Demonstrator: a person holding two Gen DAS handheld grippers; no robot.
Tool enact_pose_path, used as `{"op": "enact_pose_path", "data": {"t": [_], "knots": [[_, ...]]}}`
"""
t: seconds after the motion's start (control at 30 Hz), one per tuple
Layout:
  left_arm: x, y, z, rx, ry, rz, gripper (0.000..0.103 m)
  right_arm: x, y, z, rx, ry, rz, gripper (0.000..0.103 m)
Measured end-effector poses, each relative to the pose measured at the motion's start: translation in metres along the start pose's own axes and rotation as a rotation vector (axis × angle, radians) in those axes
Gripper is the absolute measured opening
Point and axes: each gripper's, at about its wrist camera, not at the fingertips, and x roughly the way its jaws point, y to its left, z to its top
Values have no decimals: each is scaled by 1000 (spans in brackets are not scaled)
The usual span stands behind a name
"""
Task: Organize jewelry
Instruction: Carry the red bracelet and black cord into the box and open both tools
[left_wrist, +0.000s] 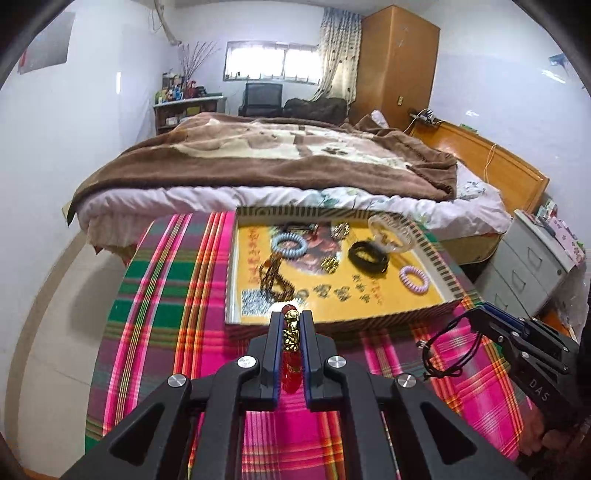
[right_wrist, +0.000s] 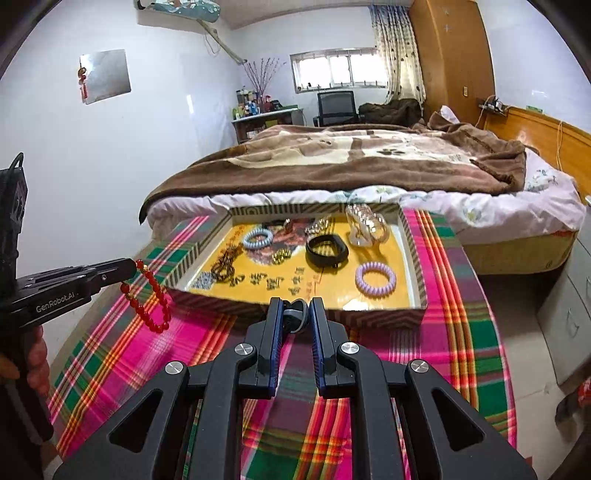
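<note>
My left gripper is shut on a red bead bracelet with gold charms; in the right wrist view the bracelet hangs from the left gripper above the cloth, left of the box. My right gripper is shut on a black cord bracelet with a grey piece; in the left wrist view its cord loop dangles from the right gripper. The shallow yellow-lined box holds a blue coil band, a purple coil band, a black band and a brown bead string.
The box sits on a table with a pink and green plaid cloth. A clear plastic piece and small gold items lie inside it. A bed with a brown blanket stands just behind. Grey drawers stand at right.
</note>
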Motion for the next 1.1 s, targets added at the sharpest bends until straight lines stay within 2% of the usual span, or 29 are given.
{"op": "enact_pose_path", "data": {"t": [0.17, 0.27, 0.4, 0.53, 0.87, 1.1], "knots": [[-4, -8, 15, 26, -26, -40, 8, 3, -1, 13, 3, -11, 4, 15], [-2, -13, 26, 40, -38, -94, 8, 13, -9, 22, 26, -5, 0, 15], [9, -20, 43, 53, -47, -158, 8, 26, -17, 31, 50, -3, -21, 15], [27, -29, 57, 57, -40, -188, 8, 39, -26, 36, 71, 1, -39, 15], [97, -42, 65, 26, 44, -283, 8, 81, -46, 40, 128, 49, -57, 15], [136, -30, 53, -9, 115, -272, 8, 111, -55, 40, 165, 85, -43, 15]]}}
